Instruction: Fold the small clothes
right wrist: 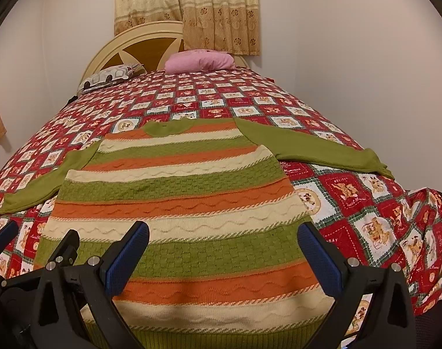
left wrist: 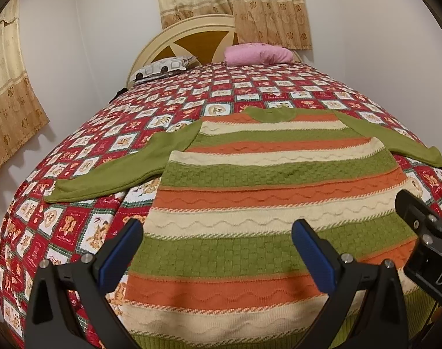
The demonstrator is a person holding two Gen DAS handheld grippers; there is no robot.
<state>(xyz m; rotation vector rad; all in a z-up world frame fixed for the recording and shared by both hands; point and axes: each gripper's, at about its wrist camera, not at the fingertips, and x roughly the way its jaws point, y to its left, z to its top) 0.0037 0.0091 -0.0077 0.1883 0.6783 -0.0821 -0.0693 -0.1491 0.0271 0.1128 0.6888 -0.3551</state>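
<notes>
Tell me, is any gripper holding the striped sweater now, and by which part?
Nothing is held. The left gripper and right gripper are both open above the sweater, which lies flat.

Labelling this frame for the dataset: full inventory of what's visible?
sweater: 1, green, orange and cream stripes, green sleeves spread, flat on bed near edge
bedspread: 1, red patchwork, covers bed
pink pillow: 1, pink, at headboard
patterned pillow: 1, white and grey, left of pink one
headboard: 1, cream and brown, far end
curtains: cream-gold, behind headboard and at left wall
left gripper: black, blue pads, open over hem
right gripper: same, open over hem
</notes>
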